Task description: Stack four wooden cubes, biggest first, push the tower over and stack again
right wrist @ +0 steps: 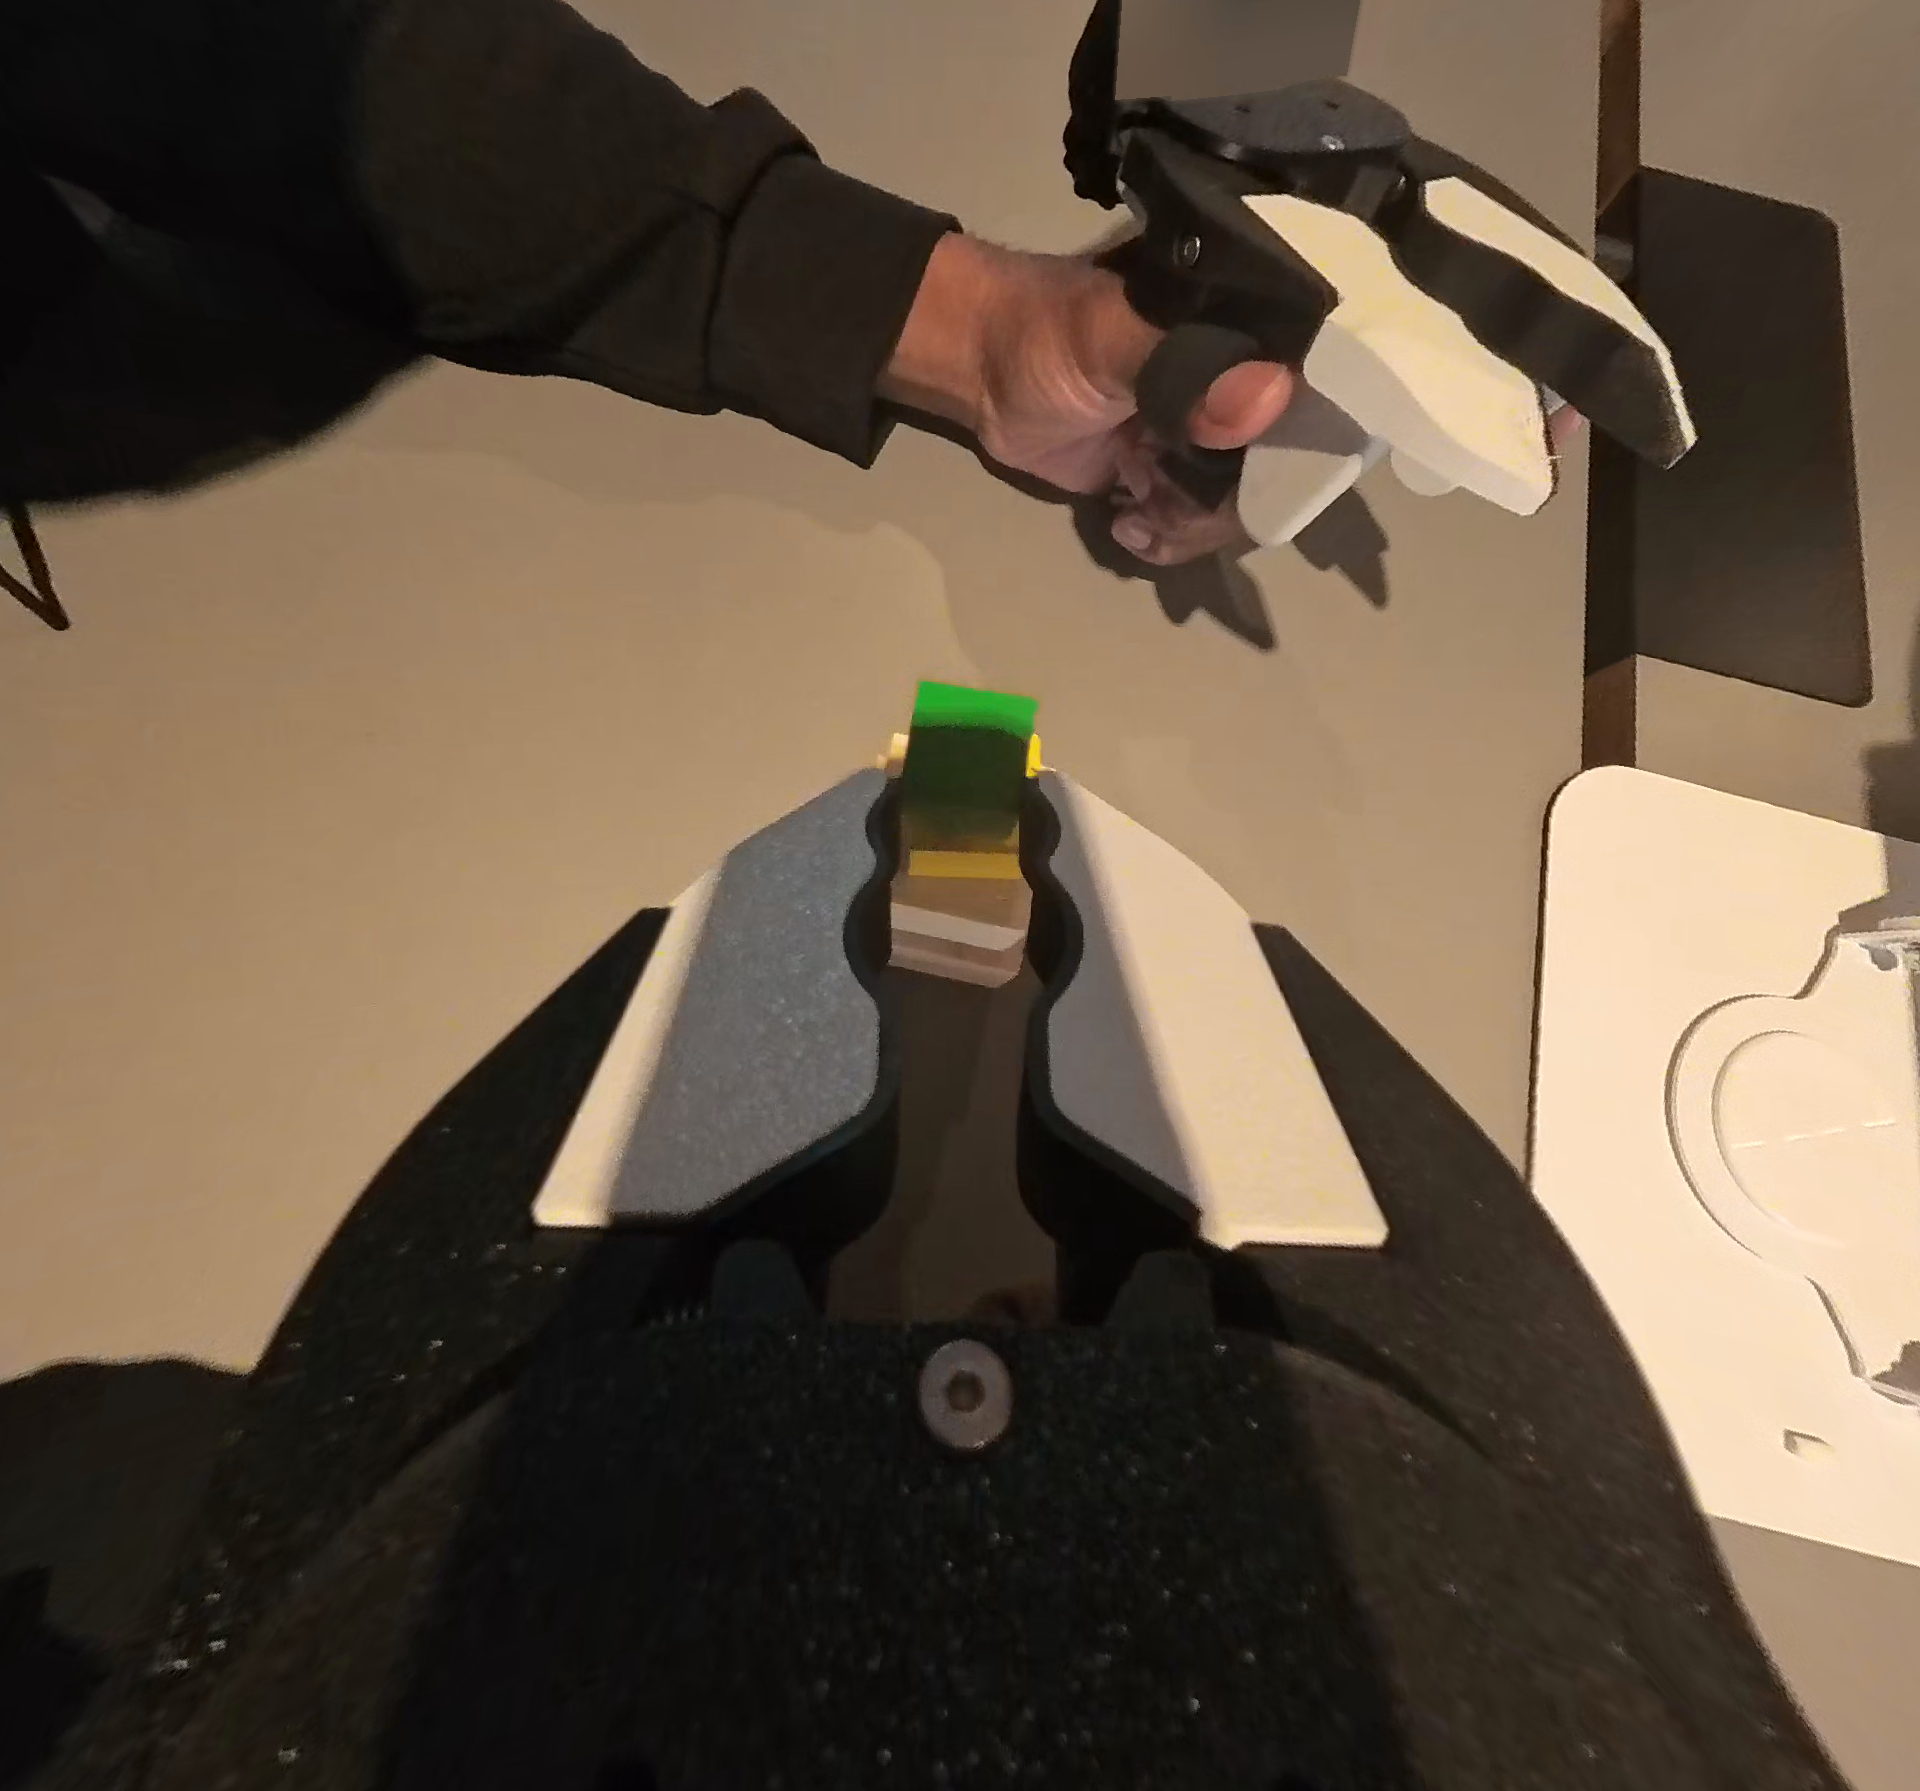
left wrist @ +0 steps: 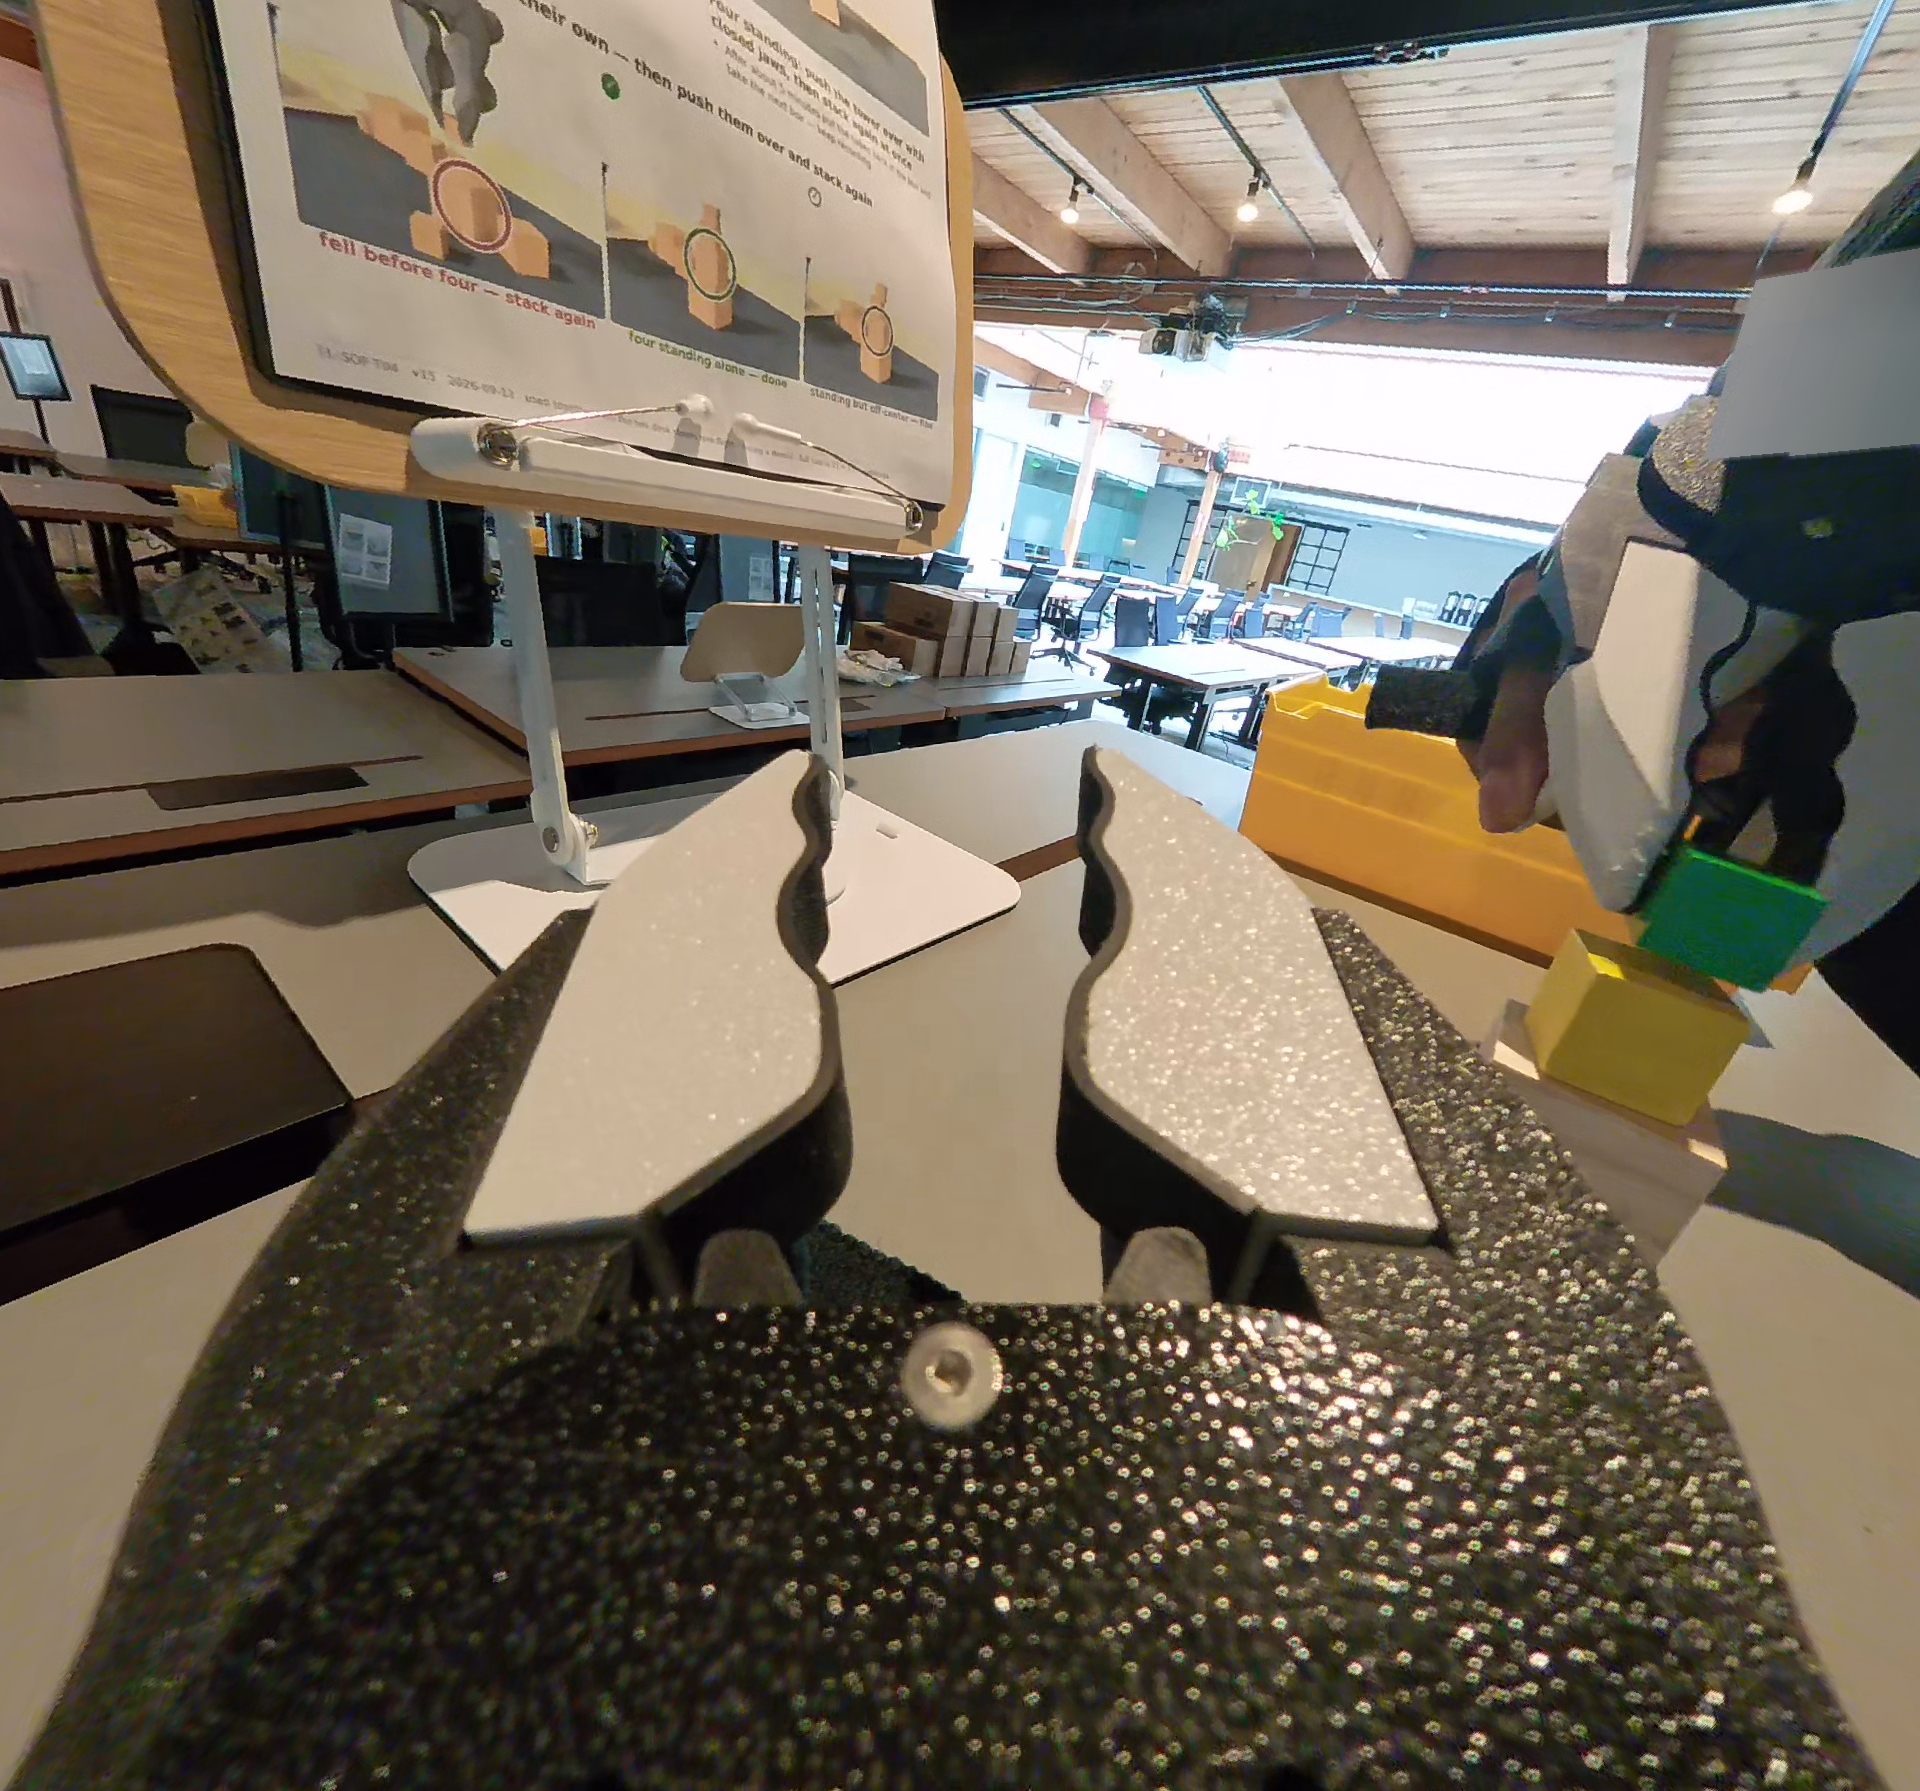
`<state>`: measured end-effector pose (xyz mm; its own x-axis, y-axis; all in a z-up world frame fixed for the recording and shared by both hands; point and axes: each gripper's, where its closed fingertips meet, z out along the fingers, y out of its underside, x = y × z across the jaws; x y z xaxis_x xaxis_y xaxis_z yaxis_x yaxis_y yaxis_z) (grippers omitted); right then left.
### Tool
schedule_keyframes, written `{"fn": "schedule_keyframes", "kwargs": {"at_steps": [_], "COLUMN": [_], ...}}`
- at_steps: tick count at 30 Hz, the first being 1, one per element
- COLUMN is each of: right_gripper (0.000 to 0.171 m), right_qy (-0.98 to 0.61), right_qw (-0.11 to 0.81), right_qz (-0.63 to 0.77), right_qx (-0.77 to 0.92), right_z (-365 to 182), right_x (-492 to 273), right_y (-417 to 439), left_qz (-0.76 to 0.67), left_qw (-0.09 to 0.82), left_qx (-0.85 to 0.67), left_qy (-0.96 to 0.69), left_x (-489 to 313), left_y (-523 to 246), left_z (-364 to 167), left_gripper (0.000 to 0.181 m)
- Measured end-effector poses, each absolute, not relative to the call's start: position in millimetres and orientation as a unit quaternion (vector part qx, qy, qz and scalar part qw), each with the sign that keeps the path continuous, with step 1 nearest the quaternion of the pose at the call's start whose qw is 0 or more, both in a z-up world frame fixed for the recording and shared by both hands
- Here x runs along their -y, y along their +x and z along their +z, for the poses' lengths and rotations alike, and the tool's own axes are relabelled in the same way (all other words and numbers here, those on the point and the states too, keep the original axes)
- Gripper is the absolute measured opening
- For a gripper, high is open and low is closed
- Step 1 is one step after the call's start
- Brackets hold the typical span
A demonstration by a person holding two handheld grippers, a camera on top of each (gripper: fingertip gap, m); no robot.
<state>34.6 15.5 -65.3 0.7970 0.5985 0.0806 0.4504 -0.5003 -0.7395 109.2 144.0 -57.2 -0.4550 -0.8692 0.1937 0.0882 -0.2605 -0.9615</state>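
Right hand-held gripper (right wrist: 961, 785), pointing down, pinches a small green wooden cube (right wrist: 966, 754) between its white-faced fingers (right wrist: 1174, 962); the cube sits on or just above a larger yellow wooden cube (left wrist: 1631, 1024), and contact cannot be told. The yellow cube rests on a still larger plain pale wooden cube (left wrist: 1600, 1149) standing on the grey worktop (right wrist: 416, 806). Left hand-held gripper (left wrist: 951, 796), well apart from the stack, hangs with fingers spread and empty, facing a white-based document stand (left wrist: 717, 868) that carries a printed sheet (left wrist: 582, 131). A yellow plastic bin (left wrist: 1361, 816) lies behind the stack.
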Motion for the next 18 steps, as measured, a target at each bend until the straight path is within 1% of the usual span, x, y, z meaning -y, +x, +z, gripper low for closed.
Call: {"fn": "schedule_keyframes", "kwargs": {"at_steps": [1, 18], "right_gripper": [0.022, 0.022], "right_qy": [-0.861, -0.864], "right_qw": [0.397, 0.395], "right_qz": [0.094, 0.100], "right_qx": [0.304, 0.295], "right_z": [-65.3, -70.1], "right_x": [-15.6, -15.6], "right_y": [34.6, 36.3], "left_qz": [-0.691, -0.691], "left_qw": [0.346, 0.341], "left_qx": [-0.500, -0.501], "left_qy": [-0.391, -0.394], "left_x": [-144.0, -144.3], "left_y": [109.3, 110.0], "left_z": [-57.3, -57.9], "left_gripper": [0.045, 0.045]}}
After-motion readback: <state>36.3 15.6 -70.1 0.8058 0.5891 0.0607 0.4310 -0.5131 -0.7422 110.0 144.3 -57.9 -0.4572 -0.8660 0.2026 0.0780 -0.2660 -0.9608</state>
